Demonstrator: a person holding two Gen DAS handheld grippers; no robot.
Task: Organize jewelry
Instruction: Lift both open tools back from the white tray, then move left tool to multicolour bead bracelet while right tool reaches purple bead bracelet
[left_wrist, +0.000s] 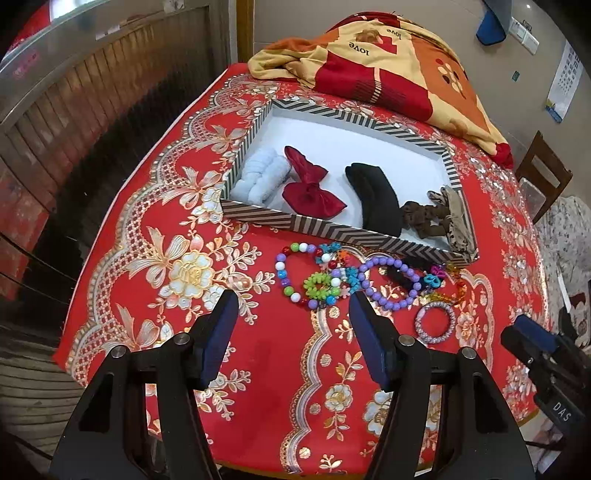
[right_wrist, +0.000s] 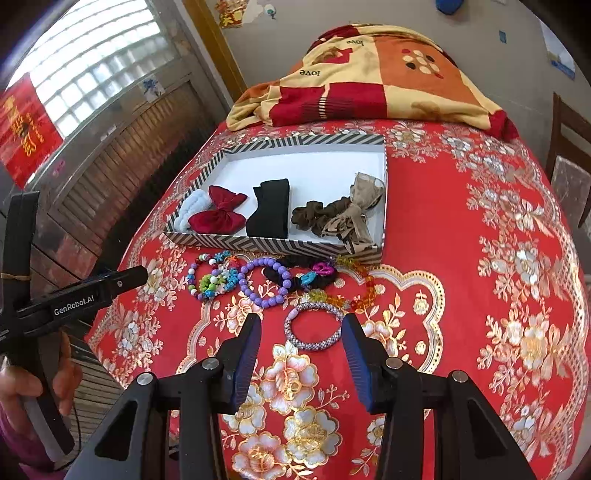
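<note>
A striped shallow box (left_wrist: 325, 225) (right_wrist: 258, 243) holds a pale blue scrunchie (left_wrist: 258, 175), a red bow (left_wrist: 310, 184) (right_wrist: 218, 214), a black band (left_wrist: 376, 199) (right_wrist: 269, 210) and brown scrunchies (left_wrist: 424, 218) (right_wrist: 321, 218). In front of it lie several bead bracelets: a multicoloured one (left_wrist: 295, 273) (right_wrist: 207, 277), a purple one (left_wrist: 391, 284) (right_wrist: 262, 284), an orange one (right_wrist: 358, 288) and a silver-pink bangle (left_wrist: 436, 323) (right_wrist: 314, 326). My left gripper (left_wrist: 293, 306) hovers open just short of the multicoloured beads. My right gripper (right_wrist: 301, 328) is open, its fingers on either side of the bangle and above it.
A red floral tablecloth (left_wrist: 280, 369) (right_wrist: 461, 258) covers the round table. A folded red and yellow blanket (left_wrist: 388, 55) (right_wrist: 369, 74) lies at the far edge. A wooden chair (left_wrist: 543, 177) stands to the right. A hand (right_wrist: 44, 391) holds the left gripper's handle.
</note>
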